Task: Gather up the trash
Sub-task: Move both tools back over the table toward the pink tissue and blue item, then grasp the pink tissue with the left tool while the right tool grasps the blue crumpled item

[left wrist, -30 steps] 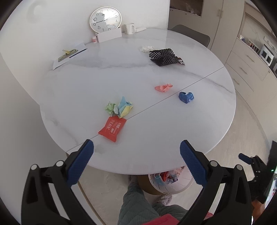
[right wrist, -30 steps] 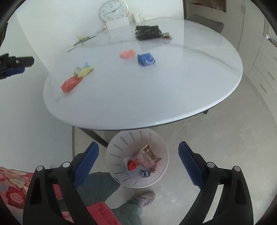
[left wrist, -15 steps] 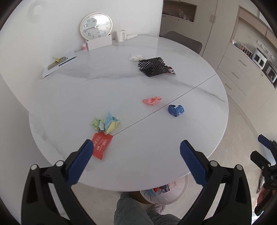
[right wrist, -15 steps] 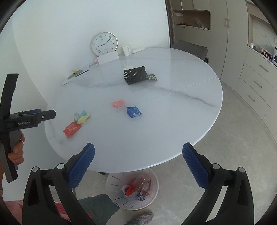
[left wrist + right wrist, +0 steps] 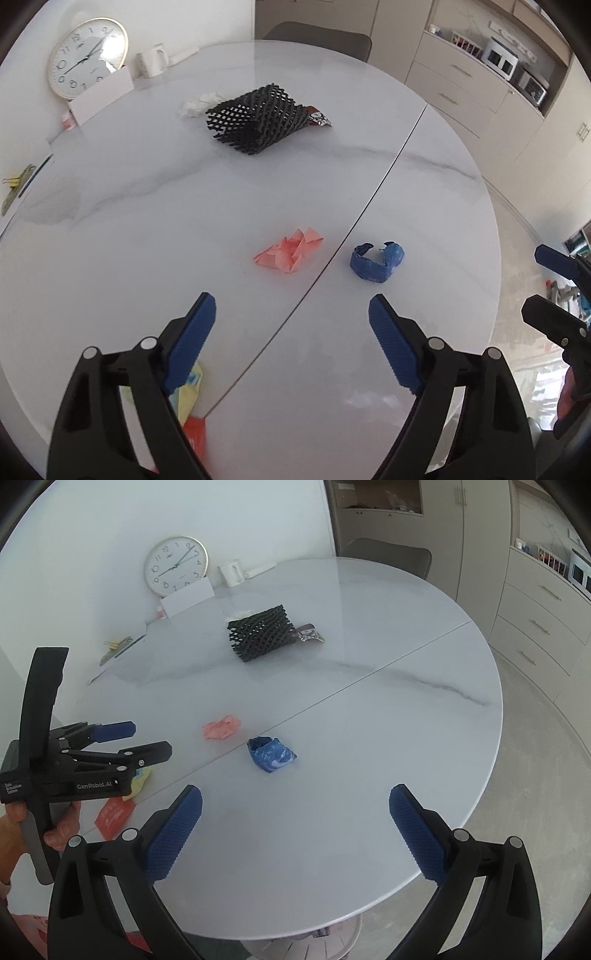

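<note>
Trash lies on the round white marble table (image 5: 424,192). A crumpled pink paper (image 5: 290,249) and a crumpled blue wrapper (image 5: 376,262) lie just ahead of my left gripper (image 5: 291,317), which is open and empty above the table. A yellow and green paper wad (image 5: 188,391) and a red packet (image 5: 194,430) lie under its left finger. A black foam net (image 5: 258,118), a white tissue (image 5: 197,103) and a small dark wrapper (image 5: 317,118) lie farther back. My right gripper (image 5: 295,812) is open and empty over the near edge, with the blue wrapper (image 5: 272,755) ahead.
A clock (image 5: 176,565), a white card, a mug (image 5: 232,574) and papers with a clip (image 5: 116,646) stand at the table's far side. A white bin's rim (image 5: 347,934) shows under the near edge. Cabinets (image 5: 535,624) and a chair (image 5: 391,555) stand at right and behind.
Both grippers have moved up and forward over the table. The left one now hovers past the red packet, close to the pink paper. The bin has dropped nearly out of the right view.
</note>
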Tool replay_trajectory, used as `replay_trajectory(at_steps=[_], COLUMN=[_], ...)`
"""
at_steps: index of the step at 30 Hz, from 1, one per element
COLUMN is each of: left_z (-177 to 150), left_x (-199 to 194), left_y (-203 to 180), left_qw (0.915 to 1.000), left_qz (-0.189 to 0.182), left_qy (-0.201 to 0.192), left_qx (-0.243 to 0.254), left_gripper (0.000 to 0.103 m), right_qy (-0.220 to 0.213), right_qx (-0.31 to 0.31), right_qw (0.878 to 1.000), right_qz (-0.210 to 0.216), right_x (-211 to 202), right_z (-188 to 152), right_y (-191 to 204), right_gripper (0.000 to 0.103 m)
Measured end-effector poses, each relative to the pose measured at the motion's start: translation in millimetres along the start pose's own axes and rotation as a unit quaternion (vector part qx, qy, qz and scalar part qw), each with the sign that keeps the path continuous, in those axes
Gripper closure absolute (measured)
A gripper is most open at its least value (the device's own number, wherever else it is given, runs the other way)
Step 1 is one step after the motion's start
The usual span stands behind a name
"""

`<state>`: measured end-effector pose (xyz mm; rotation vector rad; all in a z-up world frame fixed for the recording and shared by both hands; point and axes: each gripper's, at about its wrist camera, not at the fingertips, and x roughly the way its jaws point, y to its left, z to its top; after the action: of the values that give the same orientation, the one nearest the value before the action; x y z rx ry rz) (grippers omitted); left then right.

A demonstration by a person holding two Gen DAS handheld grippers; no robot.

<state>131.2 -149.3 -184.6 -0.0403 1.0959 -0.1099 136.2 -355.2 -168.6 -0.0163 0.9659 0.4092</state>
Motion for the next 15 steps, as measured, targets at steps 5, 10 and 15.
replay_trajectory(at_steps=[5,10,15], left_z=[18,26,33], left_x=[51,76,85], left_y=[5,9,10], left_qw=[0.9988,0.9972,0.9953], left_qz=[-0.017,-0.035,-0.051], left_qy=[0.038,0.055,0.062], left_qx=[0.025,0.038,0.054], left_gripper=[0.037,0.044,0.057], right_qy=[0.017,0.028,0.040], right_qx=[0.036,0.050,0.028], right_qw=[0.999,0.998,0.999], right_qz=[-0.015,-0.011,-0.001], right_x=[34,60,88], right_z=[11,13,16], right_y=[-1,8,25], right_gripper=[0.002,0.002,0.002])
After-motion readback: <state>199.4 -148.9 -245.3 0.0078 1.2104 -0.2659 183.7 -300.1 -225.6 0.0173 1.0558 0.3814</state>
